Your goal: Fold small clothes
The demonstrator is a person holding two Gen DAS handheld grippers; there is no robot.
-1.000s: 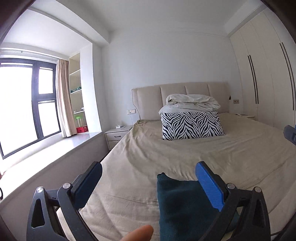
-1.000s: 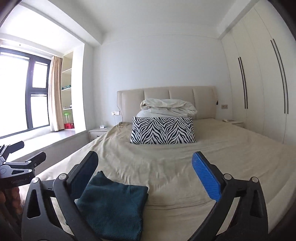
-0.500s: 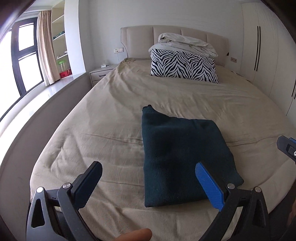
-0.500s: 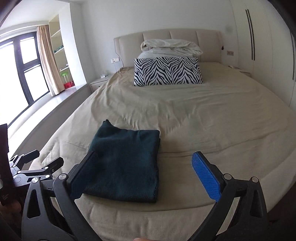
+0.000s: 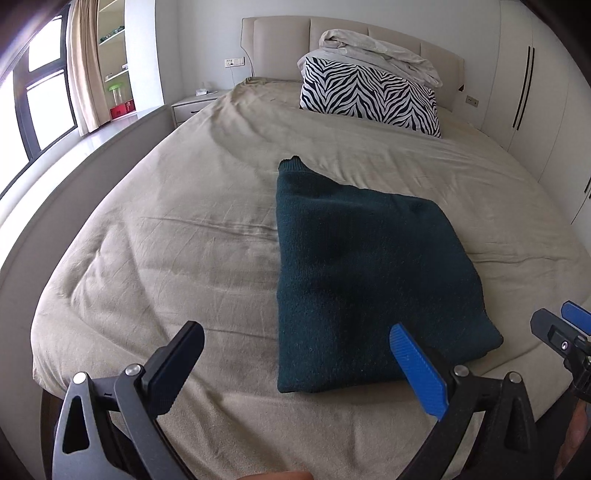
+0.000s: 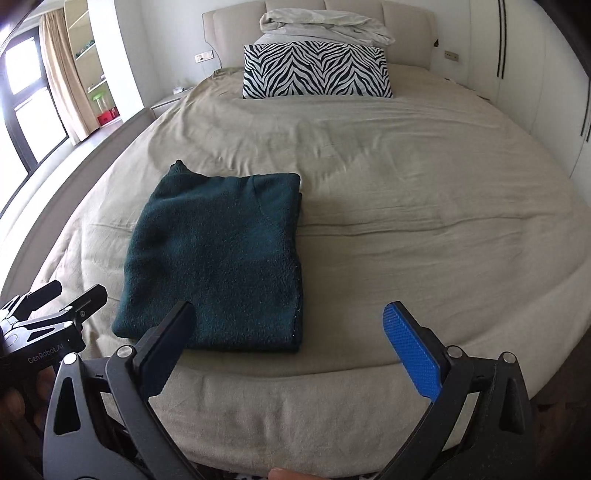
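Both wide hand-held grippers, left (image 5: pixel 295 363) and right (image 6: pixel 288 347), face folded sweater (image 6: pixel 221 258).

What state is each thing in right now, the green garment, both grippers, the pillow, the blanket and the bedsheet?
Dark green garment: folded into a flat rectangle, lying on the bed, not gripped.
Left gripper: open, empty, above the near edge.
Right gripper: open, empty.
Zebra pillow: propped upright at the headboard.
Blanket: bundled on top, behind the pillow.
Bedsheet: spread out, lightly wrinkled.
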